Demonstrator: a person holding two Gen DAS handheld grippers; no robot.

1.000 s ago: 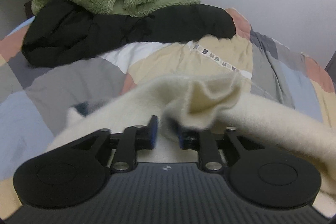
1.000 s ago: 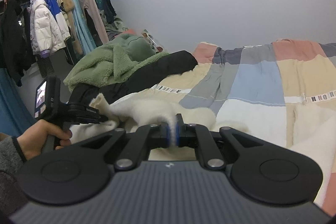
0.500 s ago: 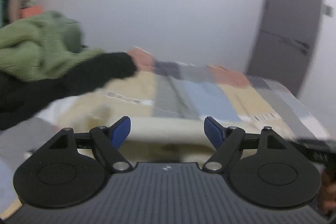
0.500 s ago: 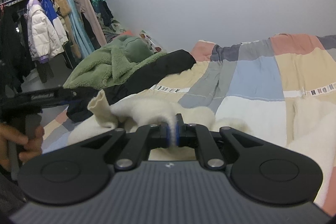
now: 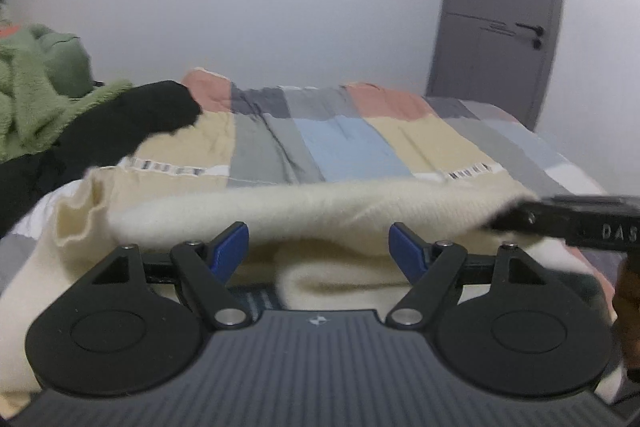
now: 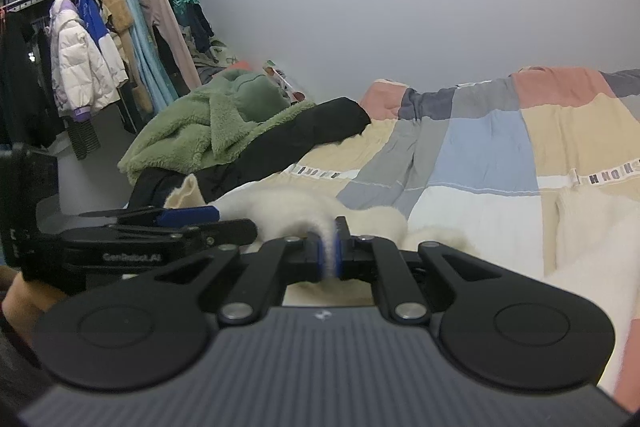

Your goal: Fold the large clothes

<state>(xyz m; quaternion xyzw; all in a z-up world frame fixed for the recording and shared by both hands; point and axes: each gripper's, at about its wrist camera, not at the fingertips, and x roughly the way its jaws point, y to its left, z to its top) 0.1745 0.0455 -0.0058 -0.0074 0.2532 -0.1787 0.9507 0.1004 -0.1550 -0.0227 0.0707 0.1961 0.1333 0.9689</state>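
A cream fuzzy garment (image 5: 320,203) lies across the patchwork bed, one long fold of it raised. My left gripper (image 5: 320,247) is open, its blue pads (image 5: 236,243) wide apart. The cream fold passes just beyond them and they touch nothing. My right gripper (image 6: 329,251) is shut on a pinch of the cream garment (image 6: 280,203). In the left wrist view the right gripper (image 5: 520,215) holds the fold's right end up. The right wrist view shows the left gripper (image 6: 188,217) at the left, close to the garment's ribbed cuff (image 6: 186,193).
A green fleece jacket (image 6: 200,123) lies on a black garment (image 6: 288,143) at the bed's far left. The patchwork bedspread (image 5: 344,143) stretches to the wall. A grey door (image 5: 500,27) stands at the right. A rack of hanging clothes (image 6: 100,35) fills the left.
My left gripper let go of the cream cloth, opened wide, and swung right to face the door. The right gripper stayed still, shut on the cloth.
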